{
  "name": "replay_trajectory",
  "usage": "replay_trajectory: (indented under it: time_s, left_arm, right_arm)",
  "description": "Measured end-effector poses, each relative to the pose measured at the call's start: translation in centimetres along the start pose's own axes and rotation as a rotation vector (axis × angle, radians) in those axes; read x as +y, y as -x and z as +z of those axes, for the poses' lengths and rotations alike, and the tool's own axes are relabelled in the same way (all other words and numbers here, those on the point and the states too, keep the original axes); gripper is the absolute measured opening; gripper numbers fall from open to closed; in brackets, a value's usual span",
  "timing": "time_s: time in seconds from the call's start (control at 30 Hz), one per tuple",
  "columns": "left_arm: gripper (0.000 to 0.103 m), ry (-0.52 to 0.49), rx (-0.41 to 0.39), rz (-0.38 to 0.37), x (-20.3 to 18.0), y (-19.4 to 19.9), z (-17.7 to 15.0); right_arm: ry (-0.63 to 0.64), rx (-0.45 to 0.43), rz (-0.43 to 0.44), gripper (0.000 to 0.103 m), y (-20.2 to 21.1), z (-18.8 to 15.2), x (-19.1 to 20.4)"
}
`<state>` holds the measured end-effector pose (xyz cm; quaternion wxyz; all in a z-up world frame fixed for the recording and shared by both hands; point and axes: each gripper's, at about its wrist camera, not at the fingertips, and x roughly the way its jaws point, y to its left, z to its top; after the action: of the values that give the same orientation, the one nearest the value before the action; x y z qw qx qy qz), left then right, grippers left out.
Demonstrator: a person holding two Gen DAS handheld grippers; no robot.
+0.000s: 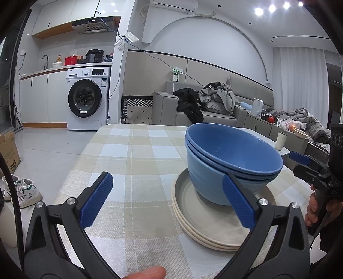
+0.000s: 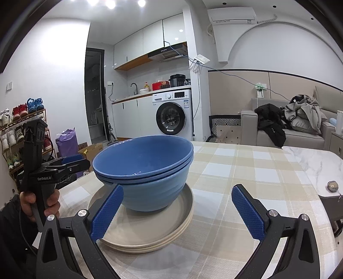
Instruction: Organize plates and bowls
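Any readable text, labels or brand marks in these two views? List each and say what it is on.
"GenRobot.AI": white print on the black body of the left gripper, seen in the right wrist view.
White front-loading washing machine: panel lettering and door stickers too small to read.
Brown cardboard box on the floor: printed graphic, text unreadable.
White wall air conditioner: label blurred.

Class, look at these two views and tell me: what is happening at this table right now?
A person holds a two-finger gripper in each hand over a table with a checked cloth. Blue bowls are nested and stand on a stack of beige plates. The left gripper and the right gripper are both open and hold nothing; each sits close beside the stack, one on either side. The crockery is already gathered into one pile, and neither gripper grips it.
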<state>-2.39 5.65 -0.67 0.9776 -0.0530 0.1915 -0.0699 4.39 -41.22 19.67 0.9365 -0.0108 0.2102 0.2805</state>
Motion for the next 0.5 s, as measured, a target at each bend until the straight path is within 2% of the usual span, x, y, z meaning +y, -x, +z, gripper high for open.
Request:
replay_trajectory:
  time_s: [0.5]
  left_arm:
    - [0.102, 0.001, 0.002, -0.002, 0.04, 0.04, -0.02]
  right_arm:
    - [-0.001, 0.002, 0.000, 0.103, 0.05, -0.08, 0.02]
